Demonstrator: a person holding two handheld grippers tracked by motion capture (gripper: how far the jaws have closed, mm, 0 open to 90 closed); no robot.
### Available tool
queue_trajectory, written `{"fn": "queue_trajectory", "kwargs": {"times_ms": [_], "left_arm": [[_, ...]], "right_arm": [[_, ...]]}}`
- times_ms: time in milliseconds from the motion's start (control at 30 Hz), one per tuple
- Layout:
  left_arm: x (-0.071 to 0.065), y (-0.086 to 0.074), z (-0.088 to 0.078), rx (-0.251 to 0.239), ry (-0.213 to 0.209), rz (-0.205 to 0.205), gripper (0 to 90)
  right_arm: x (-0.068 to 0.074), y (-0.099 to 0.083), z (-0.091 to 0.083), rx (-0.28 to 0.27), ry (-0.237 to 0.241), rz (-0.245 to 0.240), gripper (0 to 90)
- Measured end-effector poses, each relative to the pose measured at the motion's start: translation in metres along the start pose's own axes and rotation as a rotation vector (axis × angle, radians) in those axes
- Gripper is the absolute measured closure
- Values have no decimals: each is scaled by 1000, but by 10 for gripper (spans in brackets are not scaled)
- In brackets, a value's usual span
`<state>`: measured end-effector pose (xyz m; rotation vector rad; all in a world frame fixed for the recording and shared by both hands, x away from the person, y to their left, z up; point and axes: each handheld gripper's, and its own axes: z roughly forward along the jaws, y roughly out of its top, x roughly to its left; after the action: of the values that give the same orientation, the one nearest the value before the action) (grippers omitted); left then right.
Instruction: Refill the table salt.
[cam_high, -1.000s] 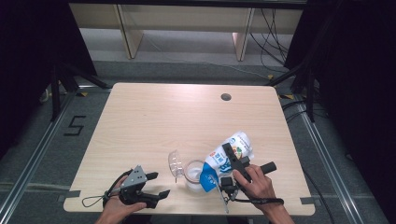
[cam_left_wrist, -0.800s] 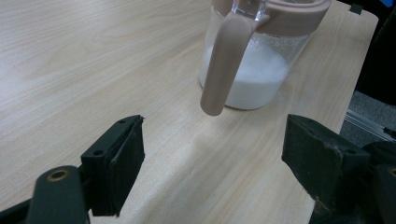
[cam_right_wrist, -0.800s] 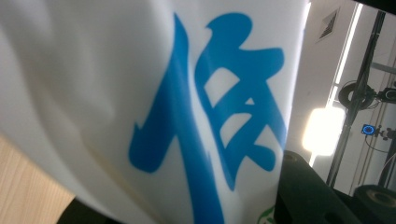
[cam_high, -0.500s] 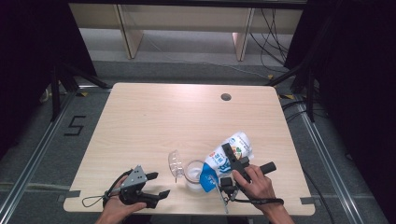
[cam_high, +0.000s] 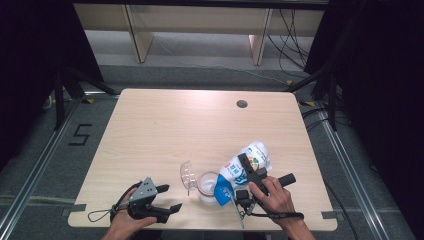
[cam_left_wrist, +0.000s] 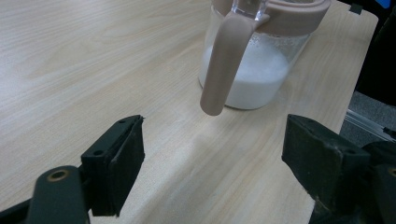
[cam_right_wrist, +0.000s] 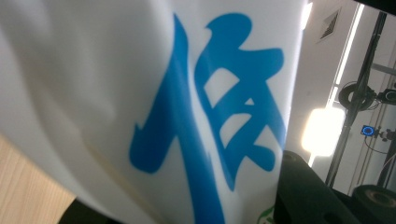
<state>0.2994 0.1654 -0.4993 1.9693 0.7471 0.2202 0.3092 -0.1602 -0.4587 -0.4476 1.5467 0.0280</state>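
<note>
We see a clear jug (cam_left_wrist: 254, 56) standing near the front edge of the desk (cam_high: 165, 125), a little right of the middle; it holds a shallow layer of white liquid, milky and flat-topped, with fine droplets clinging to the wall above it; its body is round and transparent, its rim and its long curved handle (cam_left_wrist: 224, 65) are a smooth matte beige plastic; in the high view a clear hinged lid (cam_high: 187, 175) stands open on its left side. Over the jug we see a white soft pouch (cam_high: 245, 167) with a blue lower end and a printed picture near its far end; it lies tilted, blue end down at the jug's mouth, far end raised toward the right; in the right claw view its skin is glossy, slightly creased, and bears a large blue character; what is inside the pouch we cannot tell. The right claw (cam_high: 246, 172) has closed on the pouch across its middle, black jaws pressing either side. The left claw (cam_high: 167, 199) rests at the near left of the desk, jaws spread wide with nothing between them; its pads (cam_left_wrist: 126, 154) are black, blocky and rubbery, pointing toward the jug's handle but apart from it. The desk is pale wood-grain laminate with a small round hole (cam_high: 242, 104) at its far right.
</note>
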Motion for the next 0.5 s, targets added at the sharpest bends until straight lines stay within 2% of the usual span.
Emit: {"fn": "queue_trajectory", "kwargs": {"times_ms": [33,333,367,500], "left_arm": [[0,0,0,-1,3,0,205],[0,0,0,2,5,-3,205],[0,0,0,2,3,1,205],[0,0,0,-1,0,0,205]], "right_arm": [[-2,0,0,-2,-3,-24,761],[-2,0,0,0,-3,-28,762],[-2,0,0,-4,-18,-33,762],[0,0,0,1,-1,-8,762]]}}
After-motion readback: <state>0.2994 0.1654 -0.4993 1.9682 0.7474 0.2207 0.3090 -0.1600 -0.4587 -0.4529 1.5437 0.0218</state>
